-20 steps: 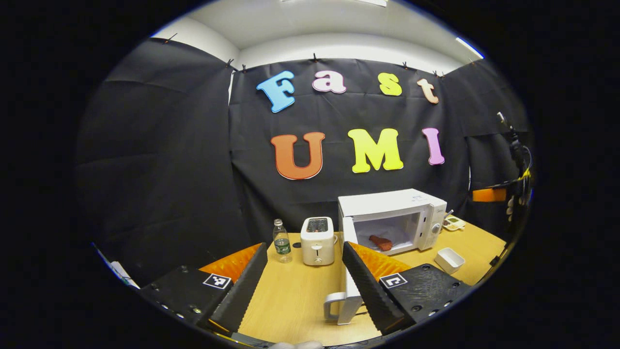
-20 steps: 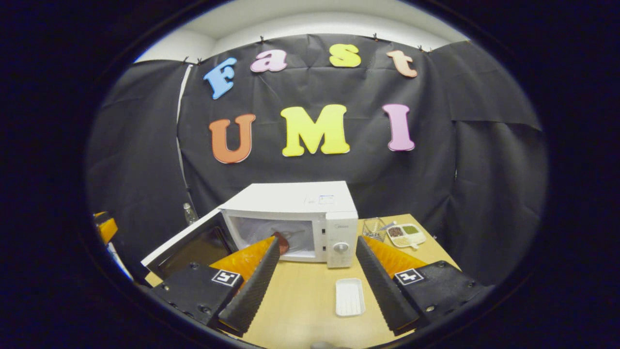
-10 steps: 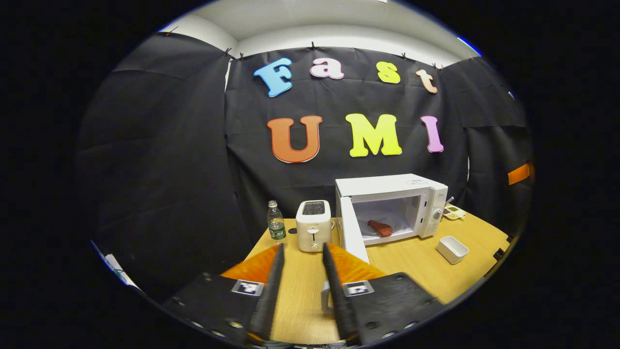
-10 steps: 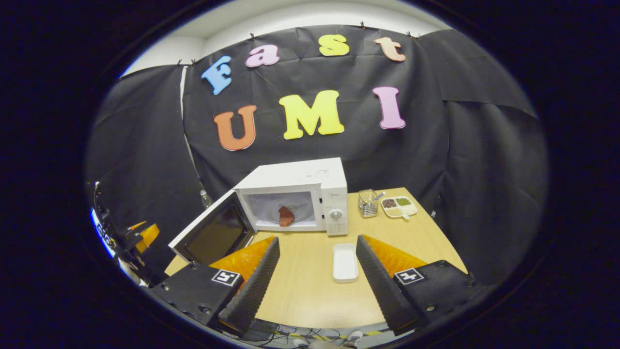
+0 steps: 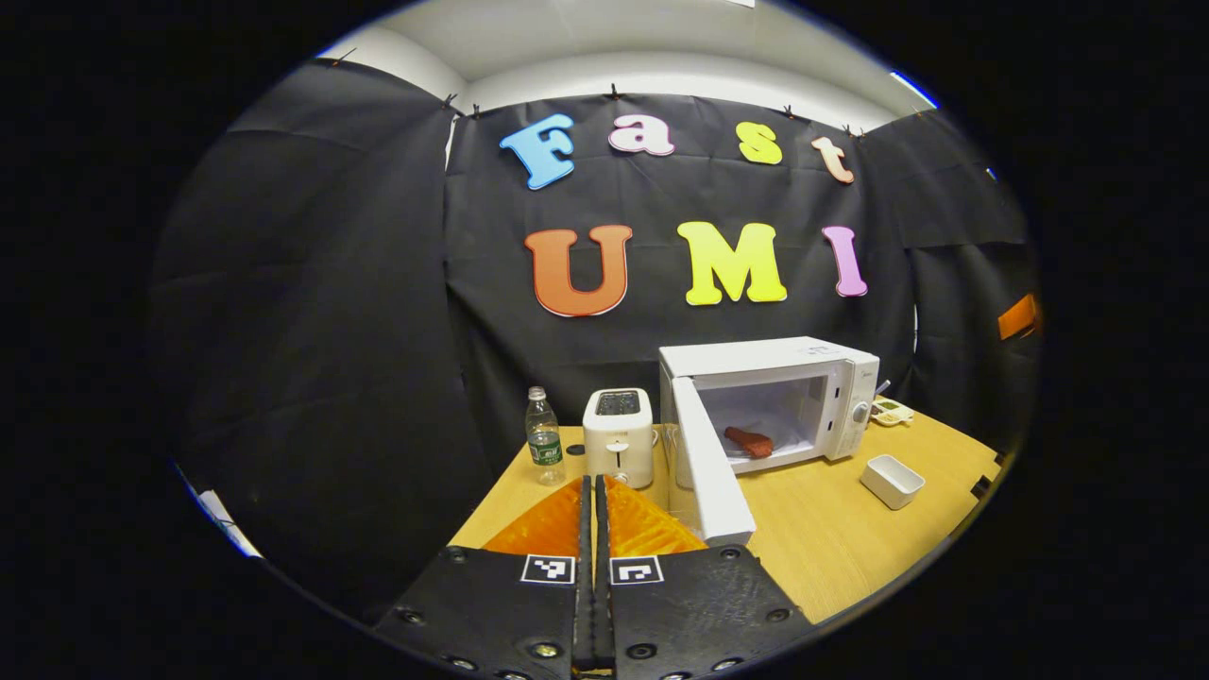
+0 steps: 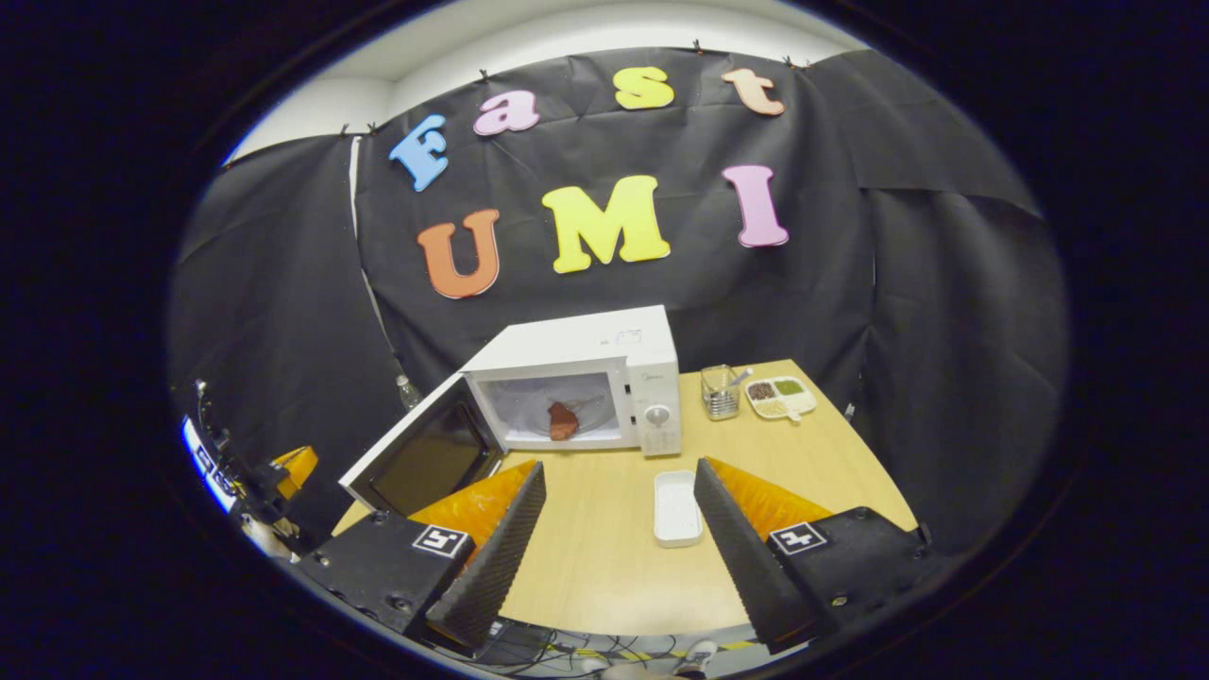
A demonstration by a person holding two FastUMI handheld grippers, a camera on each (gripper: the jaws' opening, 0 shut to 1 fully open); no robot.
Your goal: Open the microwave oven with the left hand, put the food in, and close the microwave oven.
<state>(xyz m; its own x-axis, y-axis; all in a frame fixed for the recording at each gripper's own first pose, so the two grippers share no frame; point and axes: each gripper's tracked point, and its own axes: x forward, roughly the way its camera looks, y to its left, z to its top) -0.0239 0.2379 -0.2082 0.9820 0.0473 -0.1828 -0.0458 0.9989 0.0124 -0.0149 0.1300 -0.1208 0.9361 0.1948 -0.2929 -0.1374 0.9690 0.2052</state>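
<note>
A white microwave oven stands at the back of the wooden table with its door swung open. A reddish piece of food lies inside its cavity. My left gripper is shut with nothing between its fingers, hanging over the table just left of the door's free edge. Near the table's front edge my right gripper stands open and empty, well back from the oven. The other gripper shows at the far left of the right gripper view.
A white toaster and a water bottle stand left of the oven. An empty white rectangular dish lies in front of the oven. A wire cup and a divided tray of seasonings sit at the right.
My left gripper let go of the door handle, drew back and closed its fingers fully. My right gripper pulled back from the oven, leaving the food inside.
</note>
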